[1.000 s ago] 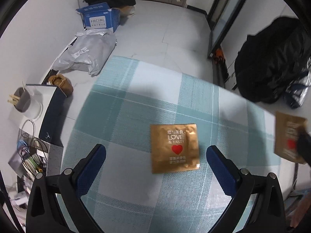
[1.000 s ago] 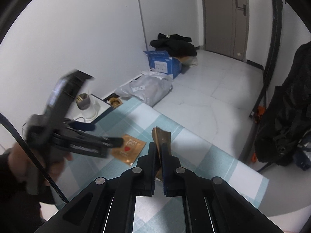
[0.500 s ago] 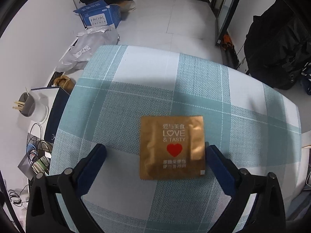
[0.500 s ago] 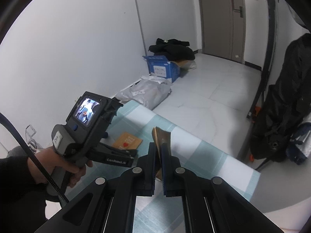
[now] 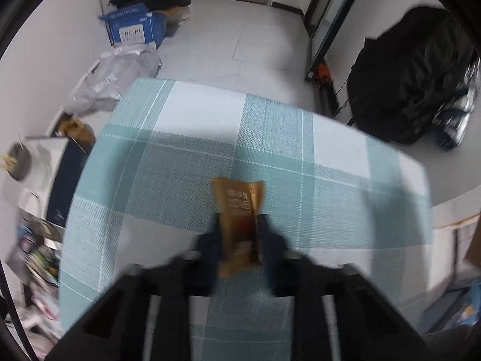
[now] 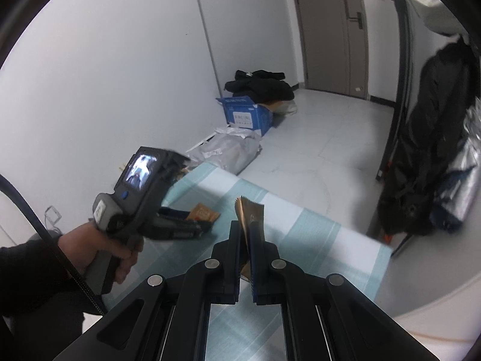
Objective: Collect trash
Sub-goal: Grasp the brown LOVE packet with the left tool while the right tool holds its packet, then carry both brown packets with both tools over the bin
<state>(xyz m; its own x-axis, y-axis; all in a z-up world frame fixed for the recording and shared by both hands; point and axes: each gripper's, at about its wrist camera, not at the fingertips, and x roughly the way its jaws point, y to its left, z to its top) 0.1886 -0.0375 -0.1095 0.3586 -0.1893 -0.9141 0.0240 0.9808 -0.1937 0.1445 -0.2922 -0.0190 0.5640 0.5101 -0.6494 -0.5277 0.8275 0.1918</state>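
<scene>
Trash here means two gold sachets: the left gripper [image 5: 239, 234] has just closed, pinching one sachet [image 5: 239, 207] at frame centre for lifting (picture blurred), while the right gripper [image 6: 245, 240] clamps the other sachet [image 6: 249, 213] upright.

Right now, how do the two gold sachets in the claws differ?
The left claw's sachet is buckled between pads that have just been closing, low over the checked cloth; the right claw's sachet stands edge-on, clear of the cloth. Both are gold foil, each pinched in a claw.
</scene>
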